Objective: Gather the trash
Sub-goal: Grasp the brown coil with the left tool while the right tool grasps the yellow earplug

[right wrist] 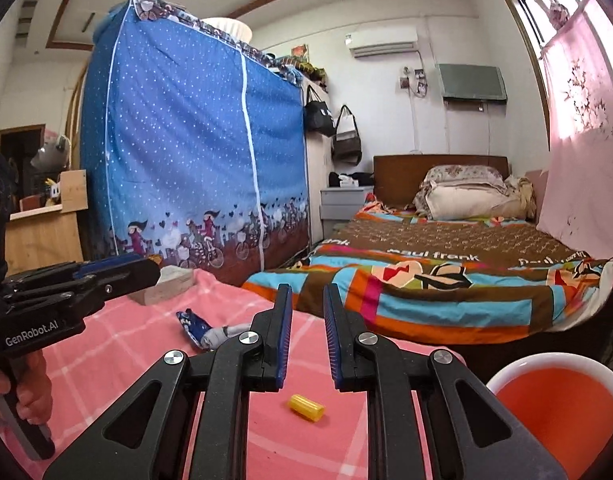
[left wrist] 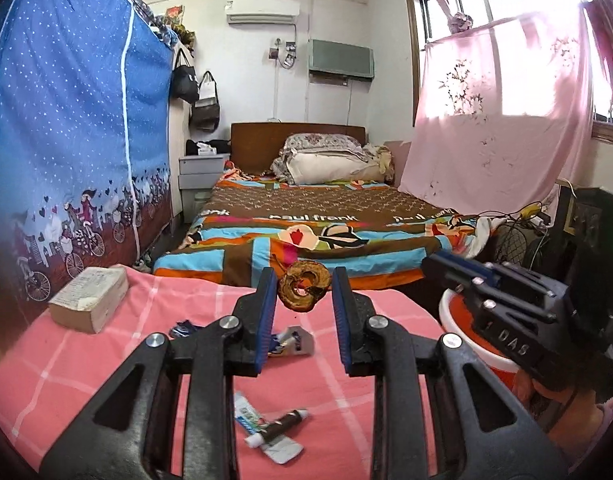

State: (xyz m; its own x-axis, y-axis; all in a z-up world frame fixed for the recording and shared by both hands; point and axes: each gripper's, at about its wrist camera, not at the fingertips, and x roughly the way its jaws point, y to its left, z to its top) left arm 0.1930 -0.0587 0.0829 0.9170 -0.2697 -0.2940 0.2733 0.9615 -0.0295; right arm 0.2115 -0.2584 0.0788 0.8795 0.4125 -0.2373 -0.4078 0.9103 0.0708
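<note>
My left gripper (left wrist: 304,284) is shut on a curled brown fruit peel (left wrist: 303,290) held by its edges between the fingertips, above the pink checked table (left wrist: 106,360). On the table below lie a crumpled wrapper (left wrist: 290,342), a blue wrapper (left wrist: 181,328) and squeezed toothpaste tubes (left wrist: 266,430). My right gripper (right wrist: 307,308) is open and empty above a yellow cap (right wrist: 306,408); the wrappers (right wrist: 202,328) lie to its left. An orange bin with a white rim (right wrist: 558,404) stands at the lower right; it also shows in the left wrist view (left wrist: 466,344), partly hidden by the right gripper (left wrist: 446,268).
A thick book (left wrist: 88,302) lies at the table's far left. A bed with a colourful blanket (left wrist: 306,232) is beyond the table. A blue fabric wardrobe (left wrist: 74,140) stands left. A fan and cables (left wrist: 514,236) are at the right.
</note>
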